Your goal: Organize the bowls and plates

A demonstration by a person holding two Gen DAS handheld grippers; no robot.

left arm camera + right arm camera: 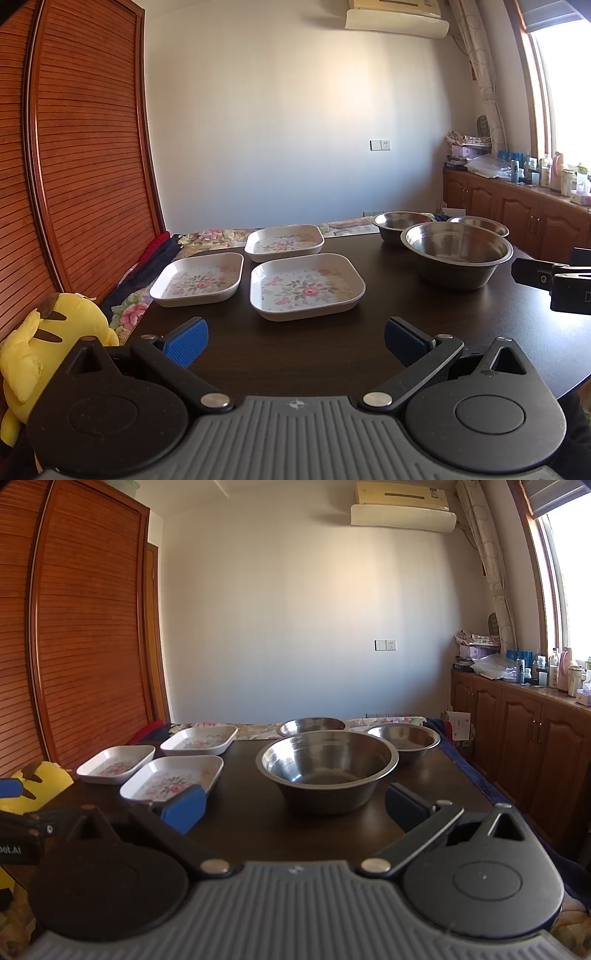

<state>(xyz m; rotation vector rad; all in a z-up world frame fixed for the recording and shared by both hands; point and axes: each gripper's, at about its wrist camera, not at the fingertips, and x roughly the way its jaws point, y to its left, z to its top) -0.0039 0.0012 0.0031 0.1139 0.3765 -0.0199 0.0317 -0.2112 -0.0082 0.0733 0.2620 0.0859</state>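
**Ana:** Three floral square plates lay on the dark table (424, 332) in the left wrist view: a near plate (306, 286), a left plate (197, 280) just beside it, and a far plate (284, 242) behind them. The left gripper (295, 341) hung over the near edge with its blue pads spread wide and nothing between them.

**Ben:** How would you have begun?

**Ana:** I'd judge nothing was stacked yet. Best to take the near plate by its near rim, pinch the wall squarely, lift it level and set it into a neighbour. Those rims looked shallow and slick, so a slanted grip might have slipped.

**Ben:** And the right wrist view?

**Ana:** The right gripper (295, 806) was likewise wide open and empty, facing the big steel bowl (327, 770). Two smaller bowls stood behind it, the far left bowl (312, 726) and the far right bowl (404, 738), apart from each other. I'd nest the small ones into the big one.

**Ben:** The room?

**Ana:** A slatted wooden wardrobe (85, 627) stood left, a yellow plush toy (48, 354) beside the table's near left corner, cabinets (524, 731) under a bright window on the right, and an air conditioner (402, 513) high on the far wall.
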